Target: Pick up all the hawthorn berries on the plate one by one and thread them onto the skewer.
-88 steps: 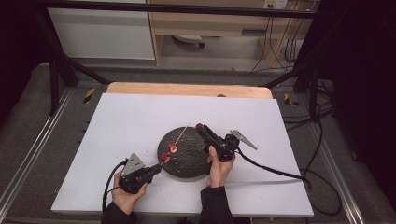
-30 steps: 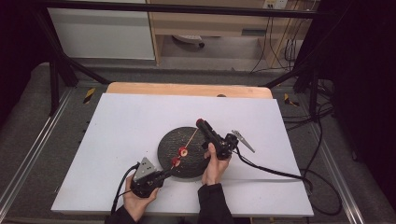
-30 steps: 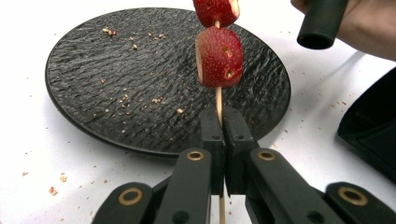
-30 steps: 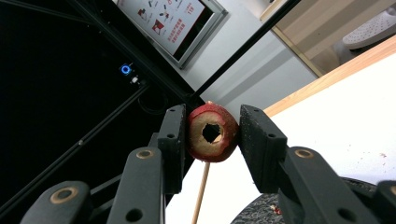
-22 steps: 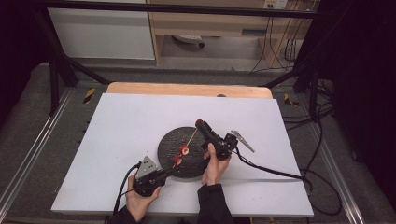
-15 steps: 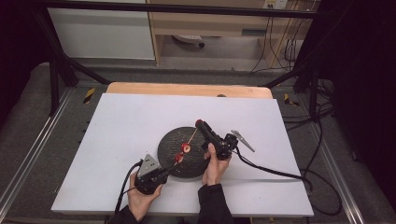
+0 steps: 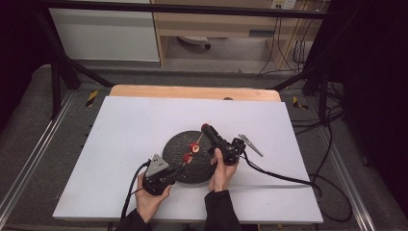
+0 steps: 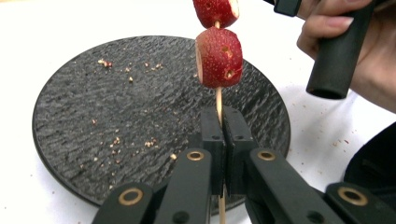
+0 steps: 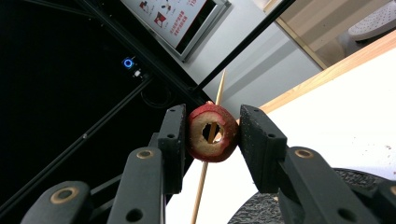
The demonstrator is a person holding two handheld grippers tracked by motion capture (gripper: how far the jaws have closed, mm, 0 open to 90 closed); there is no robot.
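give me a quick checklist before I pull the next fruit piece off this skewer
1. Left tool shut on the skewer: ok.
2. Right tool shut on the top fruit ring: ok.
3. Skewer through the ring's hole: ok.
4. Plate under the skewer to catch a drop: ok in the high view.
5. Lower fruit piece clear of the left tool: ok.
6. Skewer tip undamaged: cannot tell.
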